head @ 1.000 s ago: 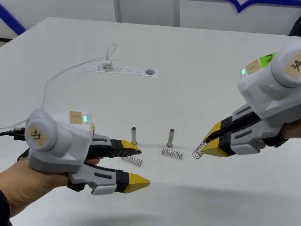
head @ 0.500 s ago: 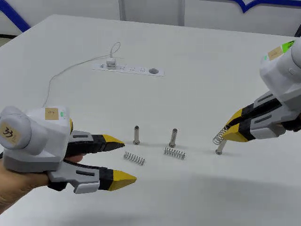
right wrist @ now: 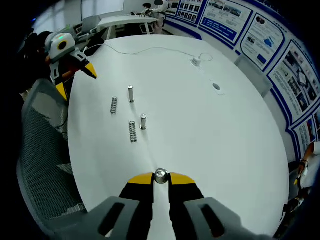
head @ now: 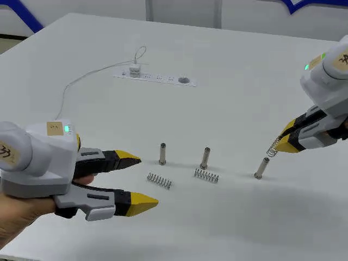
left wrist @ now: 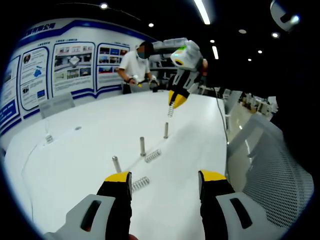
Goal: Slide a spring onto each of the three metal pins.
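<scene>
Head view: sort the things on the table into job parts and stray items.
Job: left pin, middle pin, right pin; left loose spring, middle loose spring; held spring in the right gripper; left gripper, open.
Stray: power strip, charger, cable.

A round sticker (head: 8,153) on the left gripper (head: 147,181), near left, carries a handwritten number, too skewed to read. The far wall posters (left wrist: 75,61) and the blue banner lettering (left wrist: 39,26) are too small to read.
</scene>
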A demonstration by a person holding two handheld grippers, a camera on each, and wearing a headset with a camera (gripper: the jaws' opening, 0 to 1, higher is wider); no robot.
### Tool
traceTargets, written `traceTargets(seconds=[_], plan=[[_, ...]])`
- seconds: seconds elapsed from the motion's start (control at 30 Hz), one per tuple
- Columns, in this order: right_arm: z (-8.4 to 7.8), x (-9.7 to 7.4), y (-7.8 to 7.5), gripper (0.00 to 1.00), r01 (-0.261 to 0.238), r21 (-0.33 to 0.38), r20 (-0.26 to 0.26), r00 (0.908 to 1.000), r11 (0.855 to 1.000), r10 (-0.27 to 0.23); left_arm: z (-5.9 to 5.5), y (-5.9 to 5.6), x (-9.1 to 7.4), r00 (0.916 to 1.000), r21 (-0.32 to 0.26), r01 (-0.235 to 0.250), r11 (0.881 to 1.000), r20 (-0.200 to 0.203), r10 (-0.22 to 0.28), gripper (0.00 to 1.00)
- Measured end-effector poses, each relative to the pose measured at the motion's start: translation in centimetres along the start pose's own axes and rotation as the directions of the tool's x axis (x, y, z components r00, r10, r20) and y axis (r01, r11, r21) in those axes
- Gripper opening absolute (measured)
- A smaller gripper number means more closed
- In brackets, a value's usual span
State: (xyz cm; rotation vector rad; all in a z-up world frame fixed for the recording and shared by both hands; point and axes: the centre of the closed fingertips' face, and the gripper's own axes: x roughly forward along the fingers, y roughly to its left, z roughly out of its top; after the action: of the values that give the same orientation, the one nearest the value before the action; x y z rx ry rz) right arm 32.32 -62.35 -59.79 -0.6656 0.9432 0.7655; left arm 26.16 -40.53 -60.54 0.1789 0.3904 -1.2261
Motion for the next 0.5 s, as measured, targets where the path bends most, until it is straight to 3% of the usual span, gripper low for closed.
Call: traceTargets(seconds=[0.5], plan=[[-1.2,2.4,-0.7,0.12,-0.029,0.015,-0.062,0.9976,0.999,0.03,0.0,-0.2,0.4,0.9999,-0.013,-0.011,1.0,0.005,0.011,0.56]])
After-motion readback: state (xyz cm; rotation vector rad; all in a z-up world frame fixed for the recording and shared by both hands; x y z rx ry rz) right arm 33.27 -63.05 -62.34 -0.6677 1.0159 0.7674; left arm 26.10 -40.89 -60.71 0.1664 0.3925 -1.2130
